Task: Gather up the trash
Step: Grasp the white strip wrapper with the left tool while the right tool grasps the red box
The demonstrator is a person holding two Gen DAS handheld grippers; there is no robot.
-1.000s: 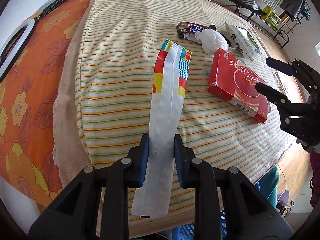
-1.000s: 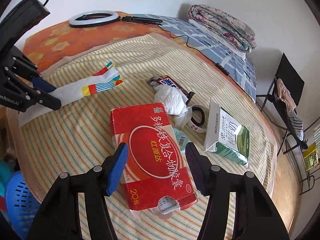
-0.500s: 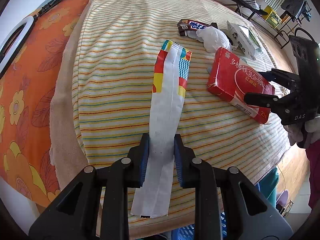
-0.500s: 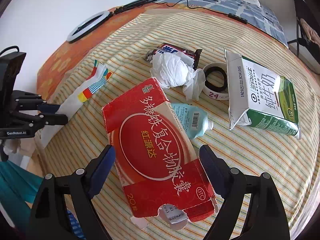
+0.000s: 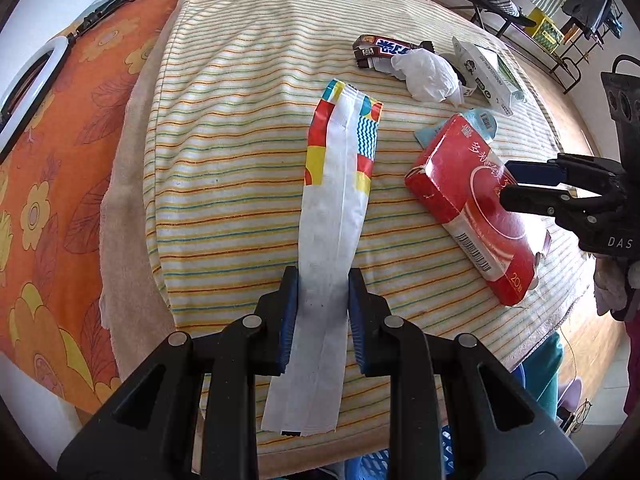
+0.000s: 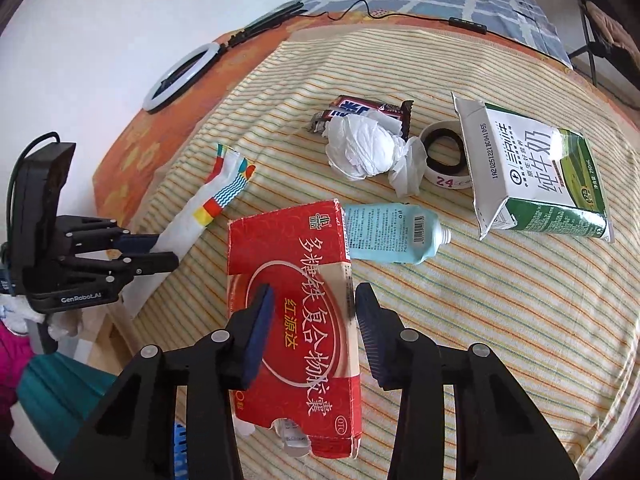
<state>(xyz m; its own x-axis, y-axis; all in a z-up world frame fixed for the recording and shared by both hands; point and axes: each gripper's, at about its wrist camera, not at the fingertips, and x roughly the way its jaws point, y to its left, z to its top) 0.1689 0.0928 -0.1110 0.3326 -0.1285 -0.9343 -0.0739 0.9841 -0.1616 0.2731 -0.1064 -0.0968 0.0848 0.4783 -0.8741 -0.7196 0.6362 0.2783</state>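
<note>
The red box (image 6: 296, 312) hides part of the blue tube (image 6: 390, 234) behind it, and its near end is torn open. It lies on the striped bed cover (image 6: 500, 320), red with a big white ring and gold writing. The right gripper (image 6: 312, 326) has just been closing around the box, which sits between its blue pads; I cannot tell if both pads press it yet. The left gripper (image 5: 323, 318) squeezes a long white wrapper (image 5: 334, 216) with bright patches at its far end.
</note>
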